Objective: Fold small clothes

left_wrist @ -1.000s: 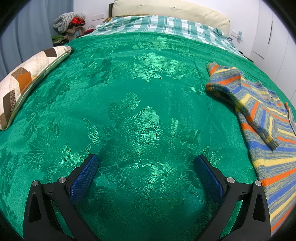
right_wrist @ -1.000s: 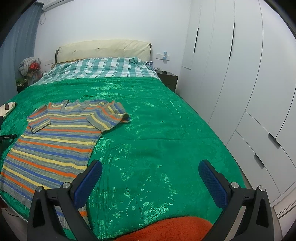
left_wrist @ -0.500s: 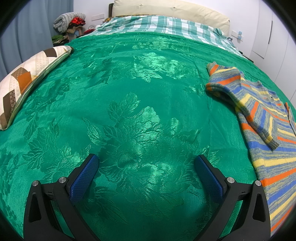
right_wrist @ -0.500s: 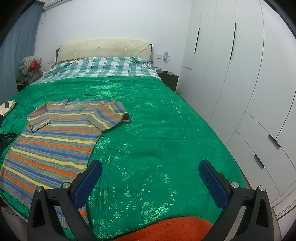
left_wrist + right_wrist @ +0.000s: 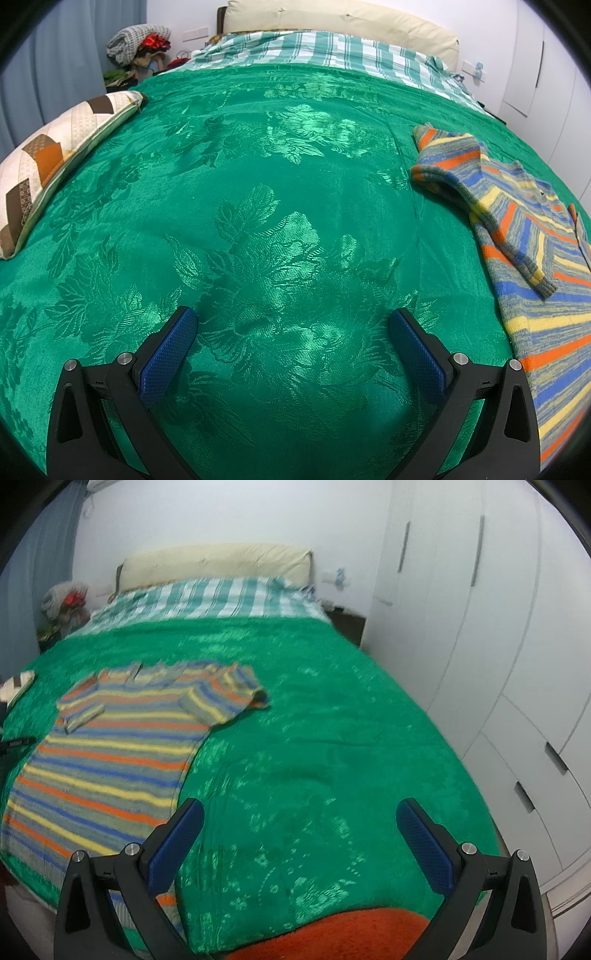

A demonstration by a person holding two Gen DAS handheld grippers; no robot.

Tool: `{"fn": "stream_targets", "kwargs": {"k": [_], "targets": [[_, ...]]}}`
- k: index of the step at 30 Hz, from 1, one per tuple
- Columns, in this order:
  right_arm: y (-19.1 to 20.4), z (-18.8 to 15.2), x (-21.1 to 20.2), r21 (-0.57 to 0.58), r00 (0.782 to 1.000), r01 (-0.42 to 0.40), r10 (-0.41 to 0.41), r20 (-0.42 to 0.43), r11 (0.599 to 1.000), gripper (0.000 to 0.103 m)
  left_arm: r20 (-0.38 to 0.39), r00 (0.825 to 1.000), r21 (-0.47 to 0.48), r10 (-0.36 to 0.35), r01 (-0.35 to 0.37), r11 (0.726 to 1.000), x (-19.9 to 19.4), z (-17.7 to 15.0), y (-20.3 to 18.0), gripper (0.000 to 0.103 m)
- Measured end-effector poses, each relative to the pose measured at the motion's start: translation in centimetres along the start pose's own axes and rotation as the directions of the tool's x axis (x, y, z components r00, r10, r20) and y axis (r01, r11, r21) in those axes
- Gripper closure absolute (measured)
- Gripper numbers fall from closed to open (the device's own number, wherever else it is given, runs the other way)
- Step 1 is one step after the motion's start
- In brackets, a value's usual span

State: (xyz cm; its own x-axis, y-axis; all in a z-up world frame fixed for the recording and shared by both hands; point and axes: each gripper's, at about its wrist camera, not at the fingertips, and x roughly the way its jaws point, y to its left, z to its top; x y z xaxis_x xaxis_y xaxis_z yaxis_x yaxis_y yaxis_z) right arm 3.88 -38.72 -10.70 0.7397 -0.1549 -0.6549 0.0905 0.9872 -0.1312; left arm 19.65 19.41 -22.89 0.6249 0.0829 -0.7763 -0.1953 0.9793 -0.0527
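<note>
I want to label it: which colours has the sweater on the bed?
The sweater has orange, yellow, blue and grey stripes, clearest in the left wrist view.

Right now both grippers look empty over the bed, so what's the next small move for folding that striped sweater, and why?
Probably bring the right gripper left and down to the striped sweater and pinch its near side edge. Both grippers are open and empty, the left gripper faces bare green bedspread, and the sweater lies flat with both sleeves already turned in.

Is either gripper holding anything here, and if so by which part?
Nothing is held. The left gripper and right gripper are both open over the green bedspread; the striped sweater lies untouched.
</note>
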Motion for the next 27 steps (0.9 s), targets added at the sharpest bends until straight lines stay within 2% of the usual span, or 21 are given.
{"fn": "stream_targets", "kwargs": {"k": [4,8,11,14,18,20,22,23,24,27], "targets": [[0.6,0.2,0.7,-0.036,0.996,-0.062,0.060,-0.069,0.997,0.000,0.000,1.000,0.000,0.000,0.000,1.000,0.0,0.0,0.0,0.000],[2.1,2.9,1.9,-0.110,0.985,-0.150,0.139,-0.104,0.982,0.000,0.000,1.000,0.000,0.000,0.000,1.000,-0.1,0.0,0.0,0.000],[5.2,6.9,4.3,-0.259,0.979,-0.192,0.168,-0.112,0.946,0.000,0.000,1.000,0.000,0.000,0.000,1.000,0.0,0.0,0.0,0.000],[9.1,10.6,8.7,-0.364,0.959,-0.280,0.242,-0.148,0.888,0.004,0.000,1.000,0.000,0.000,0.000,1.000,0.0,0.0,0.0,0.000],[14.6,12.4,17.4,-0.444,0.931,-0.346,0.245,-0.269,0.827,0.030,0.000,1.000,0.000,0.000,0.000,1.000,0.0,0.0,0.0,0.000],[16.2,12.0,21.7,-0.449,0.919,-0.355,0.217,-0.330,0.820,0.031,0.000,1.000,0.000,0.000,0.000,1.000,0.1,0.0,0.1,0.000],[16.8,11.2,25.5,-0.440,0.904,-0.357,0.187,-0.383,0.824,0.036,0.000,1.000,0.000,0.000,0.000,1.000,0.0,0.0,0.0,0.000],[16.3,11.1,26.6,-0.383,0.883,-0.396,0.232,-0.408,0.834,0.058,0.000,1.000,0.000,0.000,0.000,1.000,0.0,0.0,0.0,0.000],[15.3,11.5,27.0,-0.315,0.868,-0.425,0.283,-0.408,0.849,0.097,0.000,1.000,0.000,0.000,0.000,1.000,0.0,0.0,0.0,0.000],[10.0,13.6,26.0,-0.149,0.881,-0.403,0.339,-0.331,0.903,0.099,0.000,1.000,0.000,0.000,0.000,1.000,0.0,0.0,0.0,0.000]]}}
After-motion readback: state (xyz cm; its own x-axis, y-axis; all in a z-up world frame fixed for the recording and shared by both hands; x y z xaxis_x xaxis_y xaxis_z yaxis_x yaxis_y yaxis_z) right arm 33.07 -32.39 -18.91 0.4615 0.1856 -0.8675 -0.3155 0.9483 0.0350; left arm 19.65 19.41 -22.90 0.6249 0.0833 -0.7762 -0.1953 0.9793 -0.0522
